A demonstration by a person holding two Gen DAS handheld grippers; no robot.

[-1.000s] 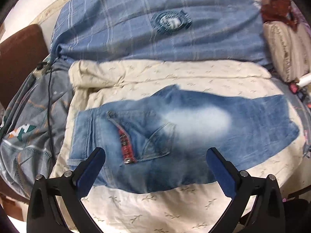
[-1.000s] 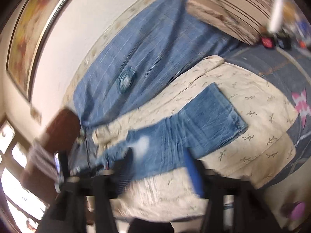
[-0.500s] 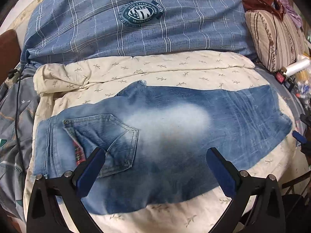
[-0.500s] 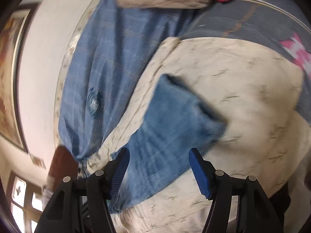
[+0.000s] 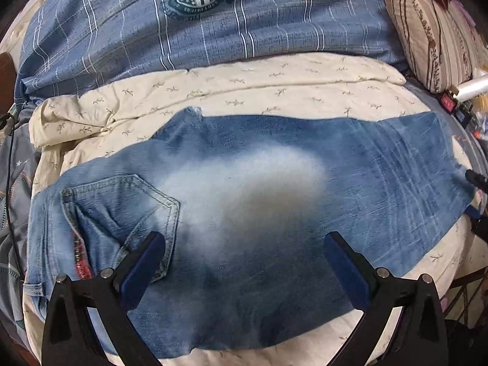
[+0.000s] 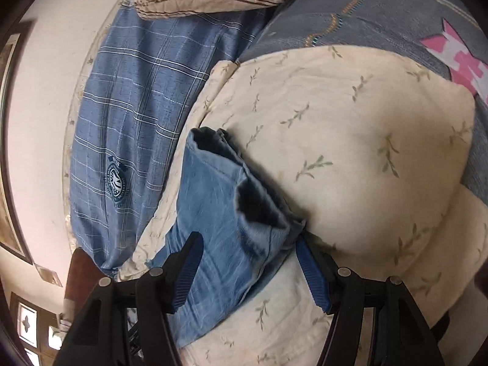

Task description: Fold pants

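Faded blue jeans [image 5: 259, 213] lie flat on a cream leaf-print sheet [image 5: 274, 85], legs together, waist and back pocket [image 5: 128, 213] at the left, hems at the right. My left gripper [image 5: 244, 268] is open and hovers over the seat and thigh, holding nothing. In the right wrist view the leg hems [image 6: 244, 189] lie just ahead of my right gripper [image 6: 247, 268], which is open with one finger over the denim and the other at the hem's corner on the sheet. Part of the right gripper [image 5: 475, 210] shows at the hems in the left wrist view.
A blue plaid pillow [image 5: 198, 24] lies behind the jeans. A striped cushion [image 5: 427, 30] sits at the back right, with small items beside it. A grey patterned bedcover [image 6: 381, 9] lies under the cream sheet. A brown chair [image 6: 82, 274] and a wall stand beyond.
Both grippers have moved closer to the jeans. The left now sits low over the seat and thigh. The right has swung down to the leg hems. Both stay open.
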